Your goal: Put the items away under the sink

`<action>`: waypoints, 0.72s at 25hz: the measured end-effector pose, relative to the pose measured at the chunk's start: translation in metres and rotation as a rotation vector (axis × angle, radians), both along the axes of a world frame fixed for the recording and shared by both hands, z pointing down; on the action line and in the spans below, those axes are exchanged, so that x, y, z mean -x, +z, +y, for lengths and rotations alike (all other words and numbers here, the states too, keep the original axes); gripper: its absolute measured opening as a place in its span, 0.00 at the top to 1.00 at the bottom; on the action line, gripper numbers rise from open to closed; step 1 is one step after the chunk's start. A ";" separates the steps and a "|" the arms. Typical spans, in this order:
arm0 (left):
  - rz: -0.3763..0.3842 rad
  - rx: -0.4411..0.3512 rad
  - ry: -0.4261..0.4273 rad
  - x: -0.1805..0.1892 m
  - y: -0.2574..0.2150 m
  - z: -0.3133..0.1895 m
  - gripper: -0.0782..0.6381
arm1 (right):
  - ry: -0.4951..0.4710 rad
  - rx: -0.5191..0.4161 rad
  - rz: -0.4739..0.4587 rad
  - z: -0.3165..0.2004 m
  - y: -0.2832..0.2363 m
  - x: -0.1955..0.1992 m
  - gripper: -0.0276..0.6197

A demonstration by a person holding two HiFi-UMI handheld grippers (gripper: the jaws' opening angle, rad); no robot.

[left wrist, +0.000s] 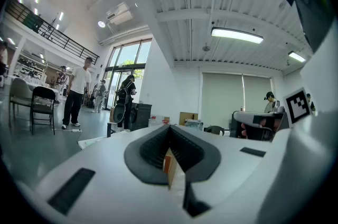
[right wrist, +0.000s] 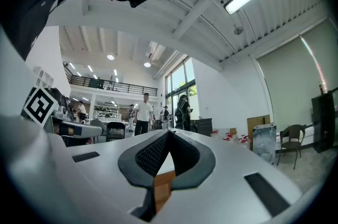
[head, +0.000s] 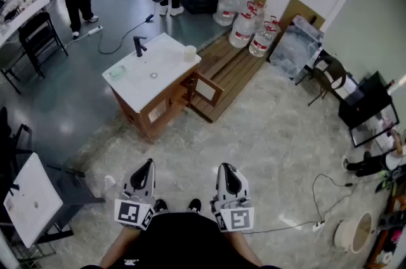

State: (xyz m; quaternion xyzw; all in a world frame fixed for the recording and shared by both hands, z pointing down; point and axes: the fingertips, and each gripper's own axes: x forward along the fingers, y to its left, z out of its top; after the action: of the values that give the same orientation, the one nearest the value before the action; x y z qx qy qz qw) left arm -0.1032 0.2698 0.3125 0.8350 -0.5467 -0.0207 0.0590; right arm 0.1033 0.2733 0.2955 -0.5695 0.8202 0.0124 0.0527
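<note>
- Head view: the white-topped wooden sink cabinet (head: pixel 151 85) with a black tap (head: pixel 139 45) stands well ahead of the person on the stone floor.
  - One wooden-framed cabinet door (head: pixel 208 89) hangs open on the right side.
  - On the top are a small cream cup (head: pixel 189 53) at the far corner and a pale green flat item (head: pixel 117 73) near the left edge. These look like the things to be stowed.
  - The left gripper (head: pixel 148 164) and right gripper (head: pixel 224 167) are held low, close to the body, side by side and pointing towards the cabinet. Both are well apart from it.
- Left gripper view: the left gripper (left wrist: pixel 170 129) has its dark ribbed pads (left wrist: pixel 150 150) meeting at the tips.
  - Only a thin slit is left behind the tips, and nothing is clamped in it.
  - The sliver of orange-brown and white in that slit is probably the cabinet beyond, not a held object.
- Right gripper view: the right gripper (right wrist: pixel 169 134) looks the same. Its tips are together, with a narrow wedge of wood colour showing through, and it holds nothing.
- Step in hand: I judge this to be the approach, with no item picked up yet.
- Next move: close the distance to the cabinet, spread one gripper's jaws and bring them around the cup or the green item. The other gripper is free for the door, which may need to swing wider to give access to the space below.
</note>
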 end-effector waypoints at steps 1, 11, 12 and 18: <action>-0.001 0.000 0.001 0.000 -0.001 0.000 0.88 | 0.000 0.000 -0.001 0.000 -0.001 0.000 0.95; 0.001 0.006 0.014 -0.002 0.001 0.001 0.88 | -0.009 0.000 -0.011 0.003 -0.001 0.002 0.95; 0.001 0.008 0.013 -0.002 0.001 0.001 0.88 | -0.016 0.000 -0.020 0.003 -0.001 0.003 0.95; 0.002 0.013 0.012 -0.002 0.002 0.002 0.88 | -0.036 -0.005 -0.030 0.004 -0.003 0.003 0.94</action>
State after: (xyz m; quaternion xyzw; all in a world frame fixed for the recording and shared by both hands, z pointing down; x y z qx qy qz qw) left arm -0.1009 0.2716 0.3149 0.8377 -0.5419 -0.0178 0.0650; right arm 0.1000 0.2772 0.2923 -0.5544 0.8295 0.0050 0.0669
